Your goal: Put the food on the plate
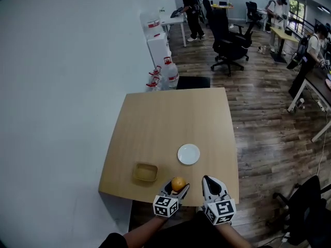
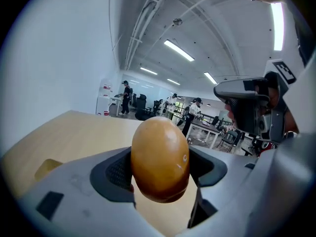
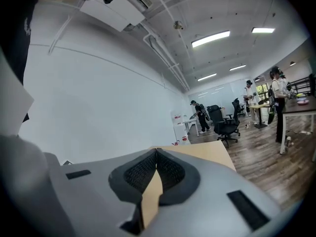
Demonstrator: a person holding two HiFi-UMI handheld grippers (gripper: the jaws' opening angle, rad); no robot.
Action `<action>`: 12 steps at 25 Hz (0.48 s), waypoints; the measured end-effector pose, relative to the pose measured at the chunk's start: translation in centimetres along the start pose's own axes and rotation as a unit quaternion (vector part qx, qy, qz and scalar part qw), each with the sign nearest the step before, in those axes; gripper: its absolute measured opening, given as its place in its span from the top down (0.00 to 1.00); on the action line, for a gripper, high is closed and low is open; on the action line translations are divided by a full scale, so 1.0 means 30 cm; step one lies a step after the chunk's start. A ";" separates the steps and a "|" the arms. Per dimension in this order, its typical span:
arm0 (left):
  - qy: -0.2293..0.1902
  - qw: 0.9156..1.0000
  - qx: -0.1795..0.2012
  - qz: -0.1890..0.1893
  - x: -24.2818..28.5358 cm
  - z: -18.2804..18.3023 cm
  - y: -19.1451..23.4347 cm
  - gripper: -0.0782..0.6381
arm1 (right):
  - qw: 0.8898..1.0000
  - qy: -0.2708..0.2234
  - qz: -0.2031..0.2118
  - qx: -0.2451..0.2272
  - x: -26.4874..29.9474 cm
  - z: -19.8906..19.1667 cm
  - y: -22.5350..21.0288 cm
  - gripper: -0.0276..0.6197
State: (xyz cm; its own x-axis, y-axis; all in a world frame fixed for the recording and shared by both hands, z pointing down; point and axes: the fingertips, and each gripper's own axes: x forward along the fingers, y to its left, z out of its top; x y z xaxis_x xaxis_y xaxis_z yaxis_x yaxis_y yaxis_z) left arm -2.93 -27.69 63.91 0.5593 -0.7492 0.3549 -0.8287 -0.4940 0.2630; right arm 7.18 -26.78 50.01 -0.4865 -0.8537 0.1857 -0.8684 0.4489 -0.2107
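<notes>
Head view: tabletop (image 1: 155, 128) fills the centre. Right claw (image 1: 206, 180) is pressed together and empty, beside the left claw (image 1: 179, 187). White plate (image 1: 189, 154) and tan box (image 1: 146, 172) sit apart. Orange food (image 1: 178, 183) is clamped in the left claw at the near edge.

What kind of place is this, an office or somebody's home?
Most likely an open-plan office or lab workspace: black swivel chairs stand on a wood floor, people work standing at desks, and long strip lights run along the ceiling.
</notes>
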 end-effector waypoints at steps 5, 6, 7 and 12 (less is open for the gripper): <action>0.024 0.998 -0.046 0.041 0.164 0.018 0.111 0.45 | 1.000 0.006 -0.009 0.007 0.088 0.004 -0.119 0.86; 0.030 0.998 -0.046 0.044 0.195 0.016 0.127 0.45 | 1.000 0.008 -0.010 0.006 0.098 0.004 -0.139 0.86; 0.040 0.997 -0.044 0.046 0.225 0.008 0.141 0.45 | 1.000 0.011 -0.009 0.006 0.105 0.001 -0.154 0.86; 0.107 0.992 -0.055 0.048 0.359 -0.060 0.213 0.45 | 1.000 0.021 -0.001 0.012 0.157 -0.022 -0.195 0.86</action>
State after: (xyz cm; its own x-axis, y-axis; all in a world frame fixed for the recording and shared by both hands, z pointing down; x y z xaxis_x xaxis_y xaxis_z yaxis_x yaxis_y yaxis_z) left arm -2.16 -38.12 71.02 0.4787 -0.6739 0.5628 -0.8780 -0.3639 0.3110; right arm 9.91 -33.25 52.75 -0.4892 -0.8423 0.2265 -0.8668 0.4408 -0.2330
